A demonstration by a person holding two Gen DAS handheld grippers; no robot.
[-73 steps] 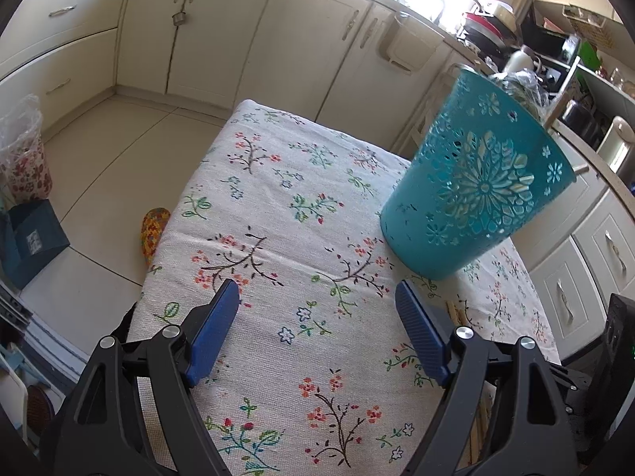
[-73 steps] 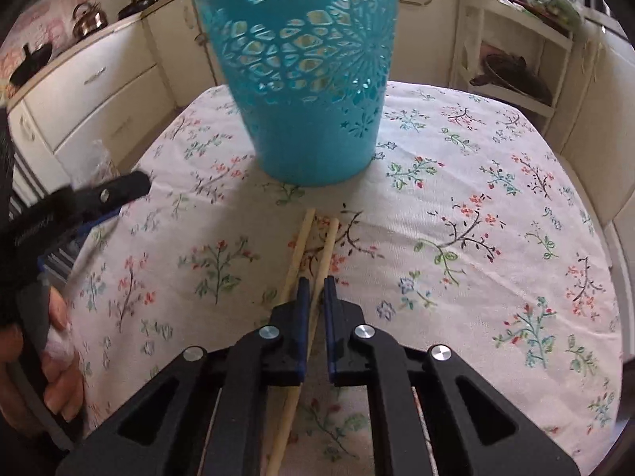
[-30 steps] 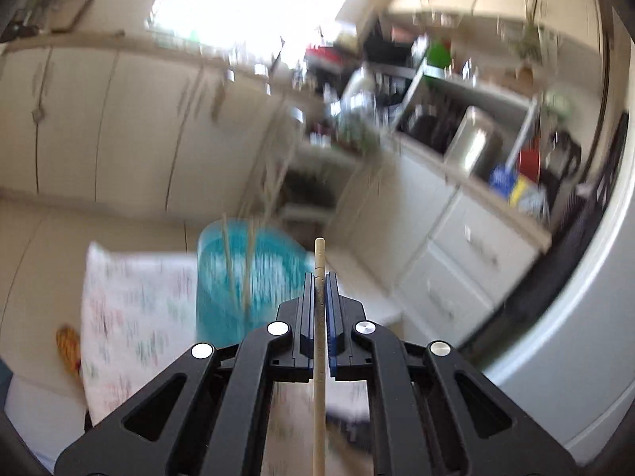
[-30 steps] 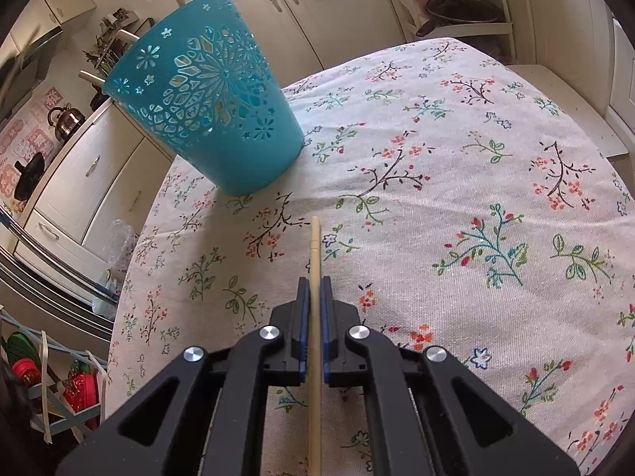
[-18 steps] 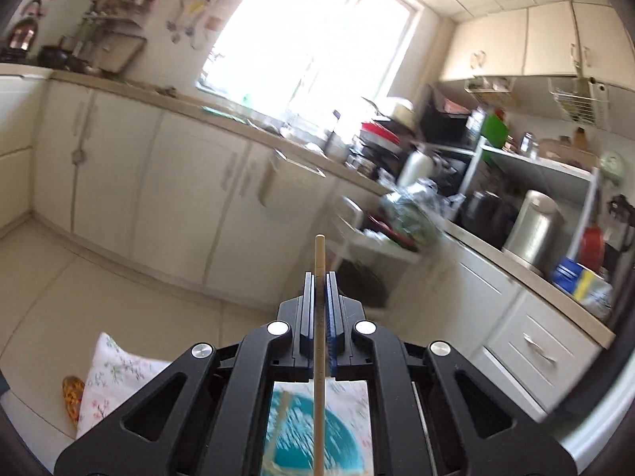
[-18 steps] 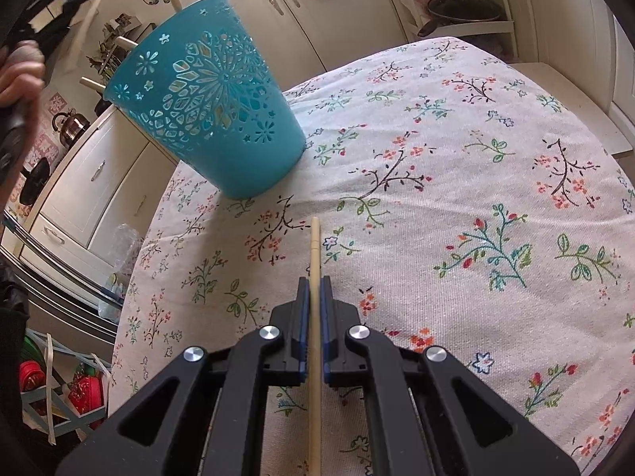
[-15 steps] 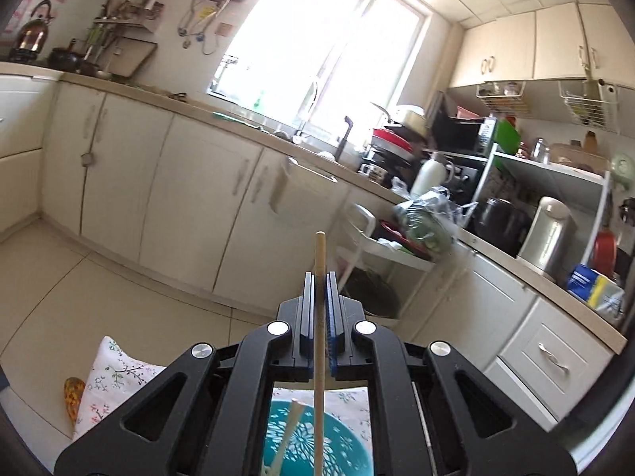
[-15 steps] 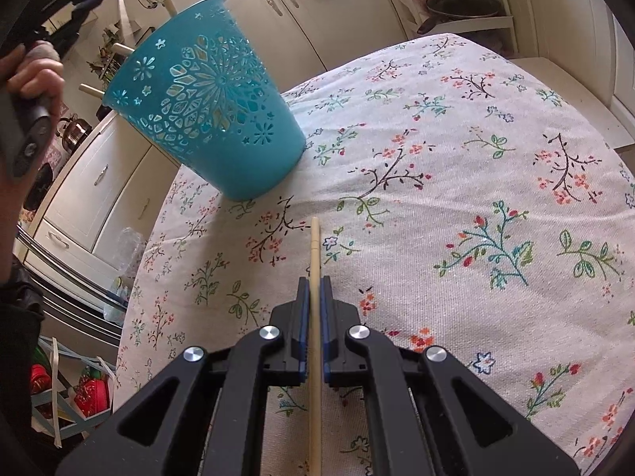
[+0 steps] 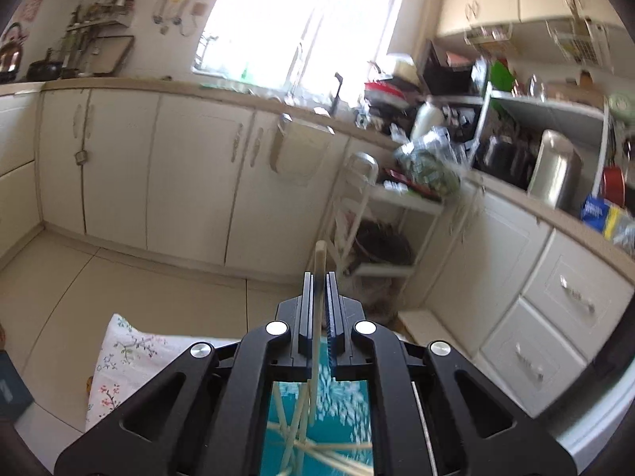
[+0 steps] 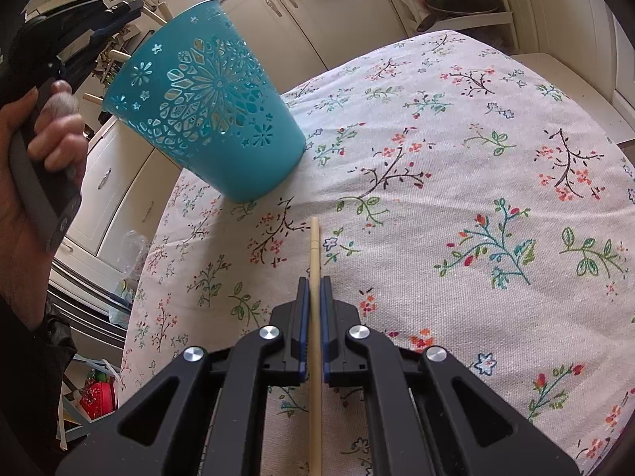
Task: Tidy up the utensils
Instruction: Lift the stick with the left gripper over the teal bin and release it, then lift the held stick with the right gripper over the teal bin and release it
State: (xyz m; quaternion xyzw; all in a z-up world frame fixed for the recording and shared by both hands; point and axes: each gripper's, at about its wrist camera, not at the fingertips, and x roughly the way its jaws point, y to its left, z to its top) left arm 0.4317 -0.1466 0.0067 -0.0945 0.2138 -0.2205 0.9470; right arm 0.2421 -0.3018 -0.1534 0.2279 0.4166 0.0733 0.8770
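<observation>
Between the blue-padded fingers of the right gripper (image 10: 314, 289) a pale wooden chopstick (image 10: 314, 254) is being pinched tight, its tip pointing out over the white floral tablecloth (image 10: 456, 198); just beyond that tip the teal perforated plastic utensil basket (image 10: 206, 115) is standing on the cloth; several wooden sticks are poking above its rim; over to the left a person's left hand (image 10: 47, 135) is gripping the handle of the left gripper (image 9: 319, 289) above the basket; that gripper is clamping a second wooden chopstick (image 9: 320, 258), which is running down between its fingers into the teal basket's mouth (image 9: 341, 404) directly below, where more sticks are lying crossed; cream kitchen cabinets (image 9: 190, 174) are filling the background.
</observation>
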